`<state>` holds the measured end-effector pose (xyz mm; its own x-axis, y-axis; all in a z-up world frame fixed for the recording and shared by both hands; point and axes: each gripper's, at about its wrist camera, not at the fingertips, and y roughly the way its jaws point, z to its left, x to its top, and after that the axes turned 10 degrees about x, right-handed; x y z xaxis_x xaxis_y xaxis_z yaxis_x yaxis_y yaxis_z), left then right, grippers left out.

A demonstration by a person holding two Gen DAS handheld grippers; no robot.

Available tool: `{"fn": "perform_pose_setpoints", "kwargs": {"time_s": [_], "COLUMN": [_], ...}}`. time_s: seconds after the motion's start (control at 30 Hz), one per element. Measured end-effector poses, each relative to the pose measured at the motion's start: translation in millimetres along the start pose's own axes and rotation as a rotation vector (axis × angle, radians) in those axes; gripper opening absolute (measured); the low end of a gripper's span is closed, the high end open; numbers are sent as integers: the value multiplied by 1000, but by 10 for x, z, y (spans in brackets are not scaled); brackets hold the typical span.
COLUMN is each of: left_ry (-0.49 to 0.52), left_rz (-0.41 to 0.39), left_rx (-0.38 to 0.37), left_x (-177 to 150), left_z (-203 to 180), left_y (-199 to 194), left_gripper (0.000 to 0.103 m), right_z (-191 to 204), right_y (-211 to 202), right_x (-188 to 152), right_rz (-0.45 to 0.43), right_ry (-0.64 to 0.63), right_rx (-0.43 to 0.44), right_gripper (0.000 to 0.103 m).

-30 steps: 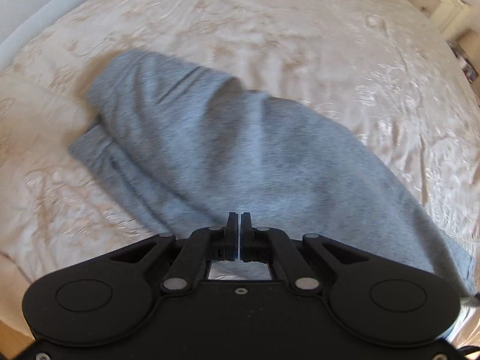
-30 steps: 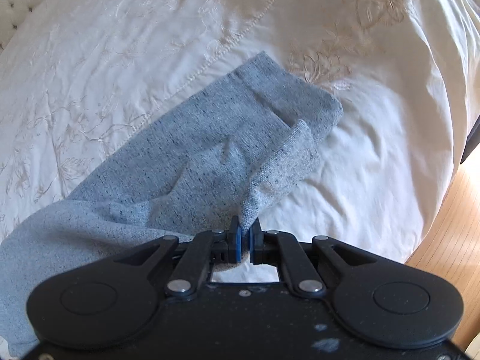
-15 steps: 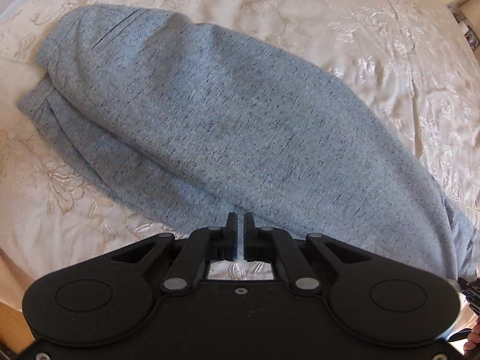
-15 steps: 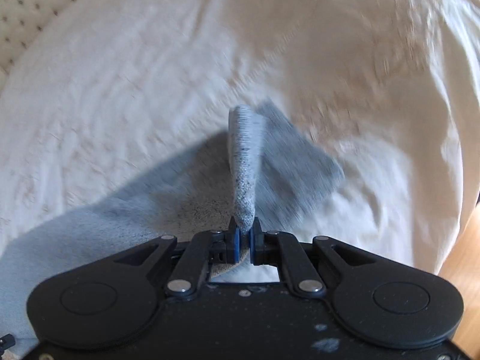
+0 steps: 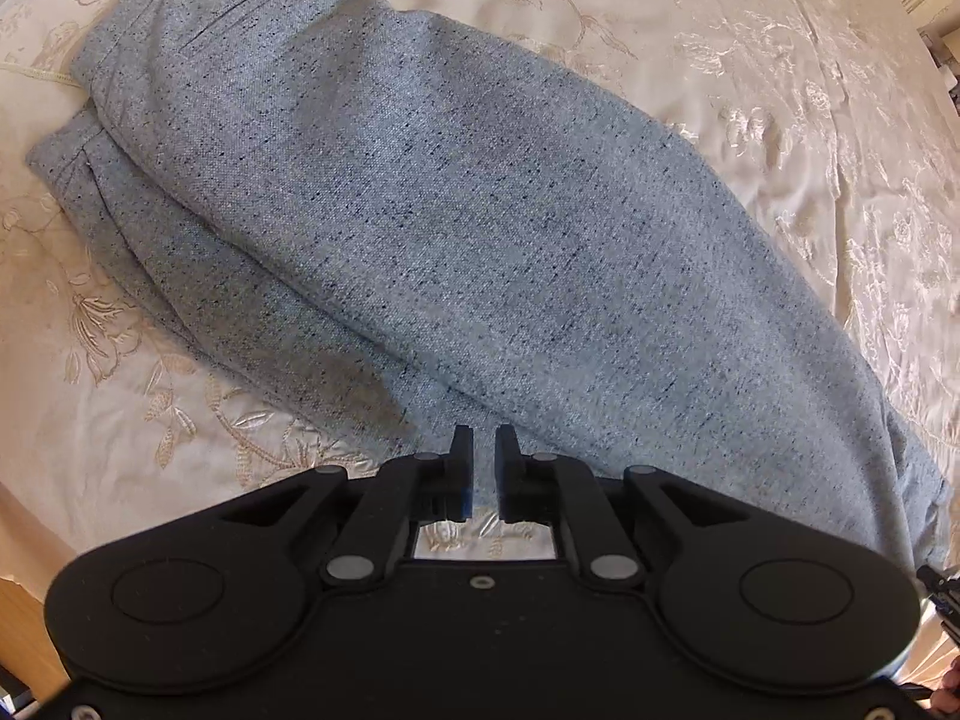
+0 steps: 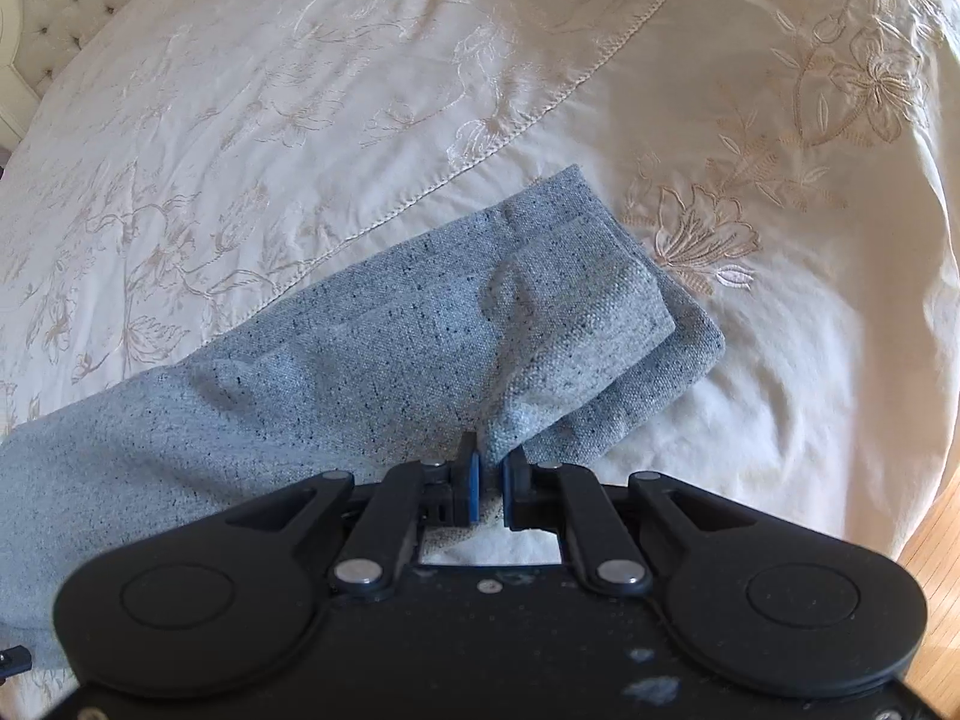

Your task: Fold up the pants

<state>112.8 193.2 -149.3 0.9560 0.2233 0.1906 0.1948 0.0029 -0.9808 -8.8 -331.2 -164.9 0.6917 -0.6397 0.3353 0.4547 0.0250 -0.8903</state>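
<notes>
Grey speckled pants (image 5: 456, 228) lie folded lengthwise on a cream embroidered bedspread (image 5: 780, 90). In the left wrist view they run from upper left to lower right, one layer on top of the other. My left gripper (image 5: 483, 456) is slightly open and empty, just above the pants' near edge. In the right wrist view the leg-cuff end of the pants (image 6: 540, 324) lies doubled over. My right gripper (image 6: 492, 468) has its jaws a little apart with a fold of the cuff fabric still between them.
The bedspread (image 6: 300, 90) spreads all around the pants. A tufted headboard (image 6: 66, 6) stands at the far left of the right wrist view. Wooden floor (image 6: 936, 528) shows past the bed's right edge.
My left gripper has opened and let go of the pants after laying them down. My right gripper lowered the raised cuff onto the bed and its jaws parted slightly.
</notes>
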Motion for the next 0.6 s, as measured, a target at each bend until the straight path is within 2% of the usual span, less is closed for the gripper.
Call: {"fn": "perform_pose_setpoints", "kwargs": {"time_s": [0.07, 0.13, 0.37, 0.6], "left_ry": [-44, -110, -263, -288], "left_rz": [-15, -25, -16, -25], "left_rx": [9, 24, -6, 33], "left_x": [64, 125, 305, 440], "left_z": [45, 146, 463, 540], "left_y": [37, 86, 221, 304], "left_gripper": [32, 38, 38, 39], "right_z": [-22, -52, -34, -17], "right_y": [-7, -11, -5, 5], "right_x": [8, 14, 15, 8], "right_rz": [6, 9, 13, 12], "right_ry": [8, 29, 36, 40], "right_rx": [2, 9, 6, -5], "right_gripper": [8, 8, 8, 8]}}
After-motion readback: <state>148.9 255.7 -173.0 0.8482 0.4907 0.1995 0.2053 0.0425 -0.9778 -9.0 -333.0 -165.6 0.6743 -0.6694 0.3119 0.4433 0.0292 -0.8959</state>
